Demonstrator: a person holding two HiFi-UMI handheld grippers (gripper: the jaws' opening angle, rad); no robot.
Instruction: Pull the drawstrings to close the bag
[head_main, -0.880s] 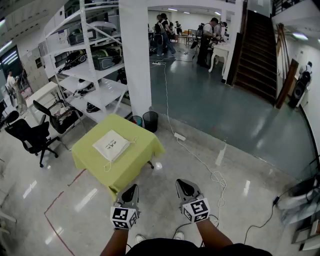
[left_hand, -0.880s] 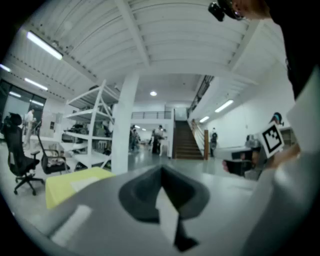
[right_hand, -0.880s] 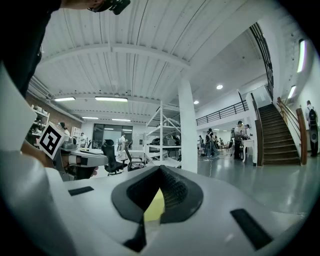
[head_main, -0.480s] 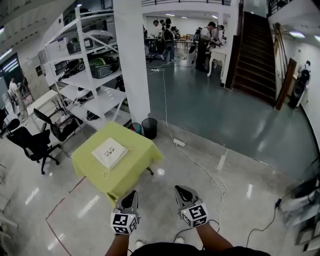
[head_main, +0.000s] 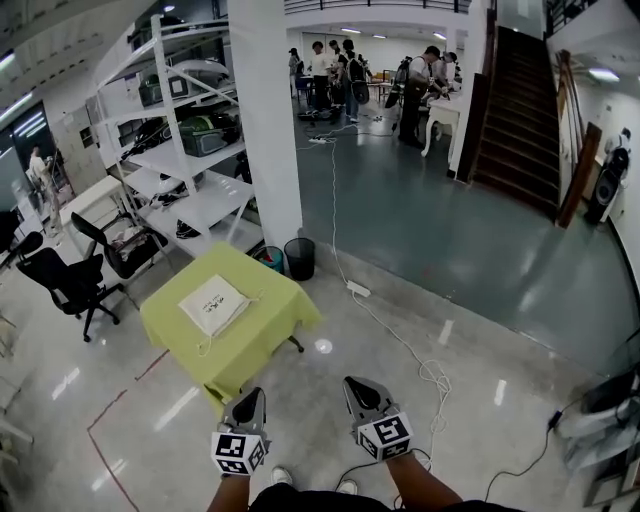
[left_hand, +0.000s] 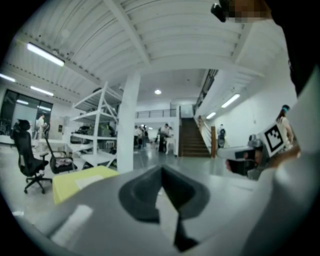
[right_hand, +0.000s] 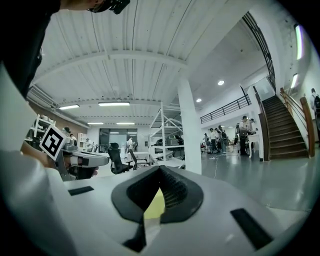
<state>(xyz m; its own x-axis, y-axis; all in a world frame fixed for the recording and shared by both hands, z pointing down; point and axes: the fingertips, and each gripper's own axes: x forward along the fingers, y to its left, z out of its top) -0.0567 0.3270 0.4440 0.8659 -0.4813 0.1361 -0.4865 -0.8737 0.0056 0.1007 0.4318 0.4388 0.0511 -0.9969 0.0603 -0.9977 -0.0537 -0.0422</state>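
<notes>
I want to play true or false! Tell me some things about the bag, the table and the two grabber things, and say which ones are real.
1. The white bag lies on the yellow table. True.
2. The left gripper is grabbing the bag. False: its jaws are shut on nothing, and it is held near the person, short of the table.
3. The right gripper has its jaws shut with nothing in them. True.
4. The round bin behind the table is bright red. False: it is black.
5. A black office chair stands on the floor to the left of the table. True.
</notes>
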